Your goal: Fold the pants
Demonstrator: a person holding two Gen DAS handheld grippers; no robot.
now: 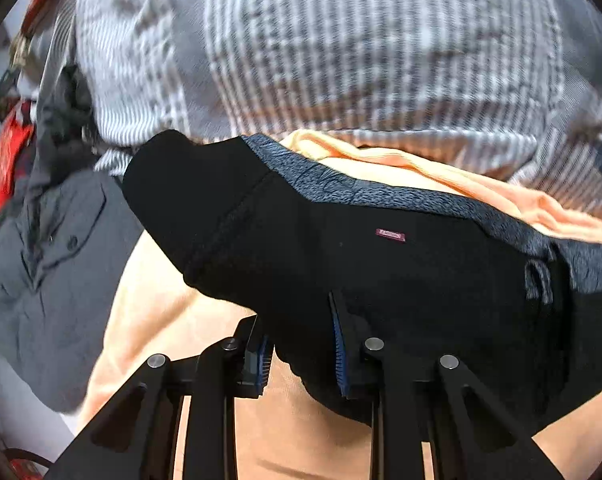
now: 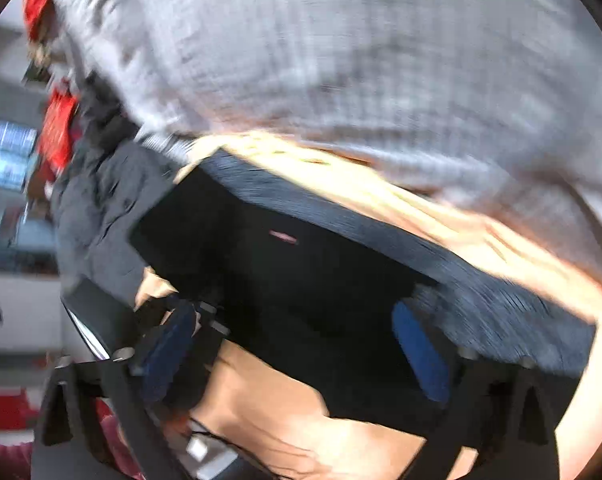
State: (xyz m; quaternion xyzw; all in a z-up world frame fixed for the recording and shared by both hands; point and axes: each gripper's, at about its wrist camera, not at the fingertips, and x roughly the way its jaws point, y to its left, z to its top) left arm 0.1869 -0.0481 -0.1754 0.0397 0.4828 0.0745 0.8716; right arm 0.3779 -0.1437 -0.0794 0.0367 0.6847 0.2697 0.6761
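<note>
The black pants (image 1: 341, 248) lie bunched on an orange cloth (image 1: 173, 320), with a grey speckled waistband (image 1: 381, 192) and a small red label (image 1: 390, 235). My left gripper (image 1: 301, 344) has its blue-padded fingers (image 1: 339, 344) part closed on a fold of the pants' near edge. In the blurred right wrist view the pants (image 2: 301, 264) fill the middle. My right gripper (image 2: 301, 352) is open, its blue pads (image 2: 421, 356) wide apart around the pants' near edge.
A grey and white striped sheet (image 1: 341, 48) covers the far area. A grey garment (image 1: 41, 264) lies at the left, with red items (image 1: 5, 160) behind it. The other gripper's body (image 2: 97, 320) shows at the left of the right wrist view.
</note>
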